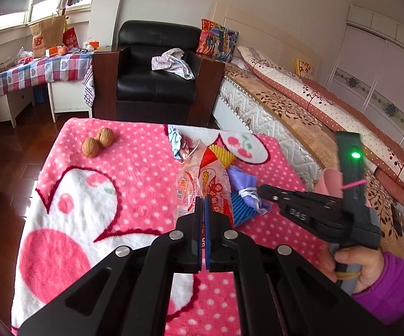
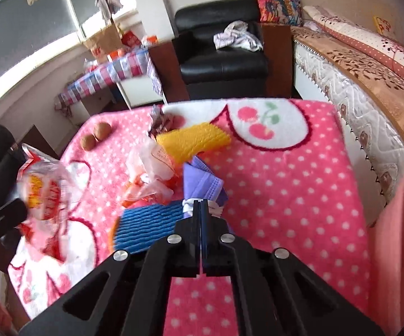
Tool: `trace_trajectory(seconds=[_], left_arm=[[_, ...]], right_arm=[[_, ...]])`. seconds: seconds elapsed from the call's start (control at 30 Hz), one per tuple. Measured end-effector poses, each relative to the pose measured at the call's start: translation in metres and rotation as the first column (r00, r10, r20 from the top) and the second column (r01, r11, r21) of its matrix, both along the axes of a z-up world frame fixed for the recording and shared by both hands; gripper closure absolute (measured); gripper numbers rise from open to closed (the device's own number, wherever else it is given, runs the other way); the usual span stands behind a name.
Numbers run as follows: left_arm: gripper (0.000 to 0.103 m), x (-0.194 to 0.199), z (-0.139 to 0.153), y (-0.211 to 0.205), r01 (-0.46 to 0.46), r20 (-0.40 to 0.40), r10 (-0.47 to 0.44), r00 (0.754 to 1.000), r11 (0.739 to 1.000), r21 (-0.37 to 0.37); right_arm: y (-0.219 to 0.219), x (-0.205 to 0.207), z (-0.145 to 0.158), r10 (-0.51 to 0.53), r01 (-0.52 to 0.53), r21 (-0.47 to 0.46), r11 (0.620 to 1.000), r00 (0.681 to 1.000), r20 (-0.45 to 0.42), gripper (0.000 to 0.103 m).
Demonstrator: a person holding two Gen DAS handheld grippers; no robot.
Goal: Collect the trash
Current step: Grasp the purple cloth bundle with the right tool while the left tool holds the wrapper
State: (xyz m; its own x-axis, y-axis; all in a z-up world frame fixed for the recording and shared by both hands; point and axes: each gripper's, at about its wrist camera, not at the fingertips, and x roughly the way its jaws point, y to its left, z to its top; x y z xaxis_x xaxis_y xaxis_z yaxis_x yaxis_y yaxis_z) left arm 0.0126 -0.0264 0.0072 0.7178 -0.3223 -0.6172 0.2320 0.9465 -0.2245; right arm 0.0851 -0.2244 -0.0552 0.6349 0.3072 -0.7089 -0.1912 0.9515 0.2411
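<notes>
L tool (image 1: 203, 201) clamping wrapper (image 1: 202, 184), R tool (image 2: 200, 205) mask (image 2: 202, 184)

From the right wrist view, the clear snack wrapper (image 2: 43, 193) at nine o'clock is smeared with motion blur, its print unreadable. The blue ribbed pad (image 2: 148, 225) disappears under the right tool (image 2: 201, 210). Small clutter on the checked tabletop (image 1: 34, 70) is too tiny to name.

Matte black left gripper (image 1: 204, 204) with silver round screws behind blue-padded fingers (image 1: 207, 224). Black right gripper (image 1: 260, 189), stamped "DAS", green light above; bare hand (image 1: 356, 266), purple fleece sleeve (image 1: 392, 288) behind.
</notes>
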Motion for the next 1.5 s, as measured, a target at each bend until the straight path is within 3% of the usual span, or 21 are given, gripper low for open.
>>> trace_trajectory(seconds=[0.4, 0.67, 0.7, 0.77, 0.83, 1.0, 1.03, 1.07, 1.1, 1.2, 1.23, 1.5], left_arm=[[0.103, -0.013, 0.018, -0.013, 0.018, 0.067, -0.019, 0.998, 1.0, 0.025], [0.103, -0.014, 0.013, -0.007, 0.016, 0.063, -0.017, 0.998, 1.0, 0.017], [0.103, -0.013, 0.011, -0.007, 0.014, 0.057, -0.015, 0.998, 1.0, 0.014], [0.103, -0.011, 0.009, -0.005, 0.013, 0.05, -0.013, 0.999, 1.0, 0.011], [0.103, -0.009, 0.006, -0.004, 0.013, 0.044, -0.013, 0.999, 1.0, 0.01], [0.103, -0.004, 0.0, 0.0, 0.009, 0.029, -0.009, 1.0, 1.0, 0.002], [0.103, -0.003, -0.001, 0.0, 0.008, 0.025, -0.008, 1.0, 1.0, 0.0], [0.103, -0.002, -0.002, 0.001, 0.007, 0.021, -0.007, 1.0, 1.0, 0.0], [0.103, -0.001, -0.003, 0.001, 0.005, 0.019, -0.005, 1.0, 1.0, 0.0], [0.103, 0.0, -0.003, 0.001, 0.005, 0.017, -0.005, 1.0, 1.0, -0.002], [0.103, 0.001, -0.003, 0.001, 0.005, 0.018, -0.005, 1.0, 1.0, -0.002], [0.103, -0.003, 0.007, -0.015, 0.032, 0.05, -0.032, 0.998, 0.999, -0.008]], right_arm=[[-0.03, -0.051, 0.04, -0.025, 0.018, 0.062, 0.998, 0.993, 0.116, 0.103], [-0.032, -0.046, 0.027, -0.031, 0.027, 0.06, 0.998, 0.998, 0.057, 0.102], [-0.03, -0.042, 0.024, -0.028, 0.025, 0.065, 0.998, 0.999, 0.041, 0.097], [-0.023, -0.034, 0.02, -0.026, 0.024, 0.066, 0.998, 0.999, 0.029, 0.056], [-0.015, -0.027, 0.018, -0.025, 0.023, 0.051, 0.998, 0.999, 0.034, 0.049], [0.01, -0.003, 0.002, 0.019, -0.019, -0.04, 0.999, 1.0, 0.009, 0.051], [0.014, -0.001, -0.002, 0.025, -0.025, -0.053, 0.998, 1.0, 0.002, 0.06], [0.017, 0.002, -0.007, 0.031, -0.031, -0.071, 0.997, 0.999, -0.008, 0.078], [0.02, 0.005, -0.014, 0.029, -0.031, -0.105, 0.994, 0.999, -0.025, 0.083], [0.016, 0.0, -0.014, 0.026, -0.026, -0.084, 0.996, 1.0, -0.002, 0.089], [0.014, -0.003, -0.011, 0.027, -0.026, -0.073, 0.997, 1.0, 0.007, 0.1], [-0.009, -0.029, 0.019, 0.026, -0.026, 0.007, 1.0, 0.998, 0.056, 0.103]])
